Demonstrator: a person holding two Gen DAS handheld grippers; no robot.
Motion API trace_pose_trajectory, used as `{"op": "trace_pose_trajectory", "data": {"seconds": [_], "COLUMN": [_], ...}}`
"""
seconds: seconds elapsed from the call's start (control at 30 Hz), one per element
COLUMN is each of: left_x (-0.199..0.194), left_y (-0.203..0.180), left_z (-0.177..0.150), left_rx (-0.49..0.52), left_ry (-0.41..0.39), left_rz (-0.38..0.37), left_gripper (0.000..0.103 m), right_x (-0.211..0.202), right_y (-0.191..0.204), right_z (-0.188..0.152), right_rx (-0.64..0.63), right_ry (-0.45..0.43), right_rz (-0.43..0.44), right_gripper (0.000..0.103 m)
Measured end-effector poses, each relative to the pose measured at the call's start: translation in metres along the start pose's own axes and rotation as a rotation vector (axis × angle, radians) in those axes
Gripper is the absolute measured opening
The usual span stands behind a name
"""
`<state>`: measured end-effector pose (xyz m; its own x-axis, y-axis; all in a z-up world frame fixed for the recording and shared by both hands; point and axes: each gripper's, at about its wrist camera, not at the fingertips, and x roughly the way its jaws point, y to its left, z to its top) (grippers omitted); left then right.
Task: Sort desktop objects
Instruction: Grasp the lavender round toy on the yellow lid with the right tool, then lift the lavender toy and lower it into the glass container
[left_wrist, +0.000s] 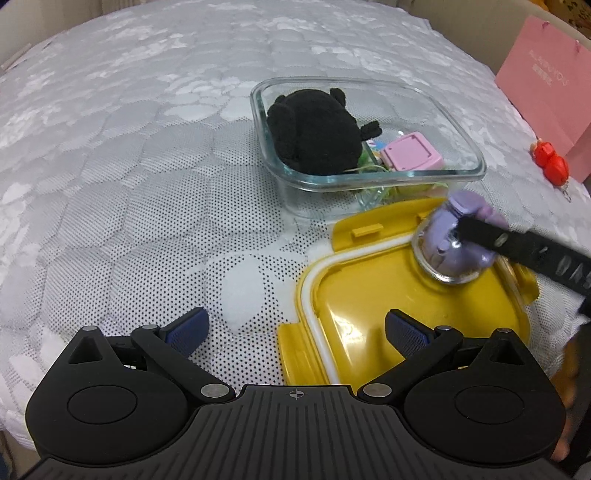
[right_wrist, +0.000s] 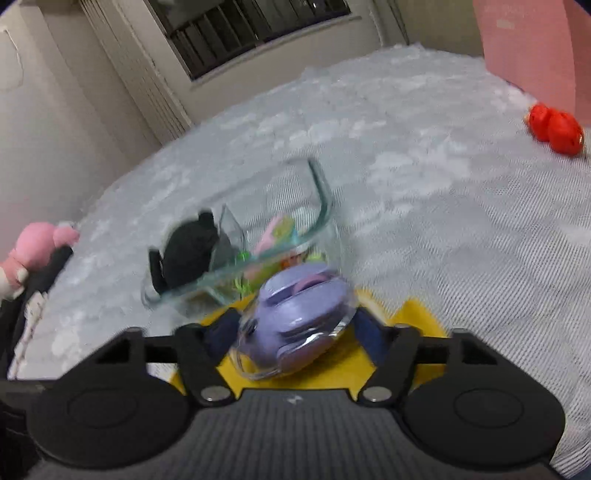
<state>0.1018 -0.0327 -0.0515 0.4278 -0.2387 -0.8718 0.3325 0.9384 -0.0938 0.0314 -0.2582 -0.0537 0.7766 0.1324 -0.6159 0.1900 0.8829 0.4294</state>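
A clear glass container (left_wrist: 465, 138) holds a black knitted toy (left_wrist: 314, 129), a pink square case (left_wrist: 412, 151) and small green bits. A yellow lid (left_wrist: 369, 295) lies in front of it. My right gripper (right_wrist: 295, 325) is shut on a purple toy in a clear plastic capsule (right_wrist: 295, 317) and holds it just above the lid, near the container's front wall (right_wrist: 258, 258); the capsule also shows in the left wrist view (left_wrist: 454, 243). My left gripper (left_wrist: 295, 328) is open and empty, low over the lid's left edge.
A pink paper bag (left_wrist: 546, 92) stands at the far right with a red toy (left_wrist: 552, 162) in front of it. A pink plush (right_wrist: 33, 251) lies at the left edge. The surface is a white quilted cover (left_wrist: 147, 166). A wall and window are behind.
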Motion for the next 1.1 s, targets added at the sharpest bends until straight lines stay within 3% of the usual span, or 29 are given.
{"op": "trace_pose_trajectory", "data": {"seconds": [0.03, 0.27, 0.43, 0.63, 0.7, 0.83, 0.9, 1.03, 1.1], "left_x": [0.000, -0.004, -0.006, -0.003, -0.001, 0.003, 0.003, 0.003, 0.005], "left_y": [0.000, 0.003, 0.008, 0.008, 0.008, 0.013, 0.015, 0.012, 0.009], "left_z": [-0.001, -0.005, -0.006, -0.007, -0.007, -0.008, -0.008, -0.007, -0.006], "left_rx": [-0.001, -0.004, -0.019, -0.022, -0.017, -0.040, -0.054, -0.053, -0.048], "left_ry": [-0.001, -0.008, -0.010, -0.008, -0.003, 0.001, 0.000, -0.003, 0.004], "left_rz": [-0.003, -0.017, -0.021, -0.051, -0.055, -0.078, -0.088, -0.098, -0.094], "left_gripper": [0.103, 0.103, 0.103, 0.103, 0.103, 0.103, 0.103, 0.103, 0.103], "right_x": [-0.002, -0.006, -0.018, -0.028, -0.032, -0.039, -0.037, -0.033, -0.028], "right_y": [-0.002, -0.012, -0.018, -0.026, -0.022, -0.011, -0.010, -0.021, -0.026], "right_z": [0.004, 0.012, 0.020, 0.035, 0.043, 0.057, 0.058, 0.045, 0.037], "right_rx": [0.006, 0.043, 0.098, 0.118, 0.097, -0.011, -0.069, -0.017, 0.019], "right_ry": [0.009, 0.052, 0.073, 0.097, 0.085, 0.035, 0.037, 0.098, 0.120], "right_rz": [0.019, 0.072, 0.171, 0.204, 0.228, 0.172, 0.111, 0.125, 0.154], "right_gripper": [0.051, 0.050, 0.031, 0.024, 0.000, 0.001, 0.009, 0.055, 0.055]}}
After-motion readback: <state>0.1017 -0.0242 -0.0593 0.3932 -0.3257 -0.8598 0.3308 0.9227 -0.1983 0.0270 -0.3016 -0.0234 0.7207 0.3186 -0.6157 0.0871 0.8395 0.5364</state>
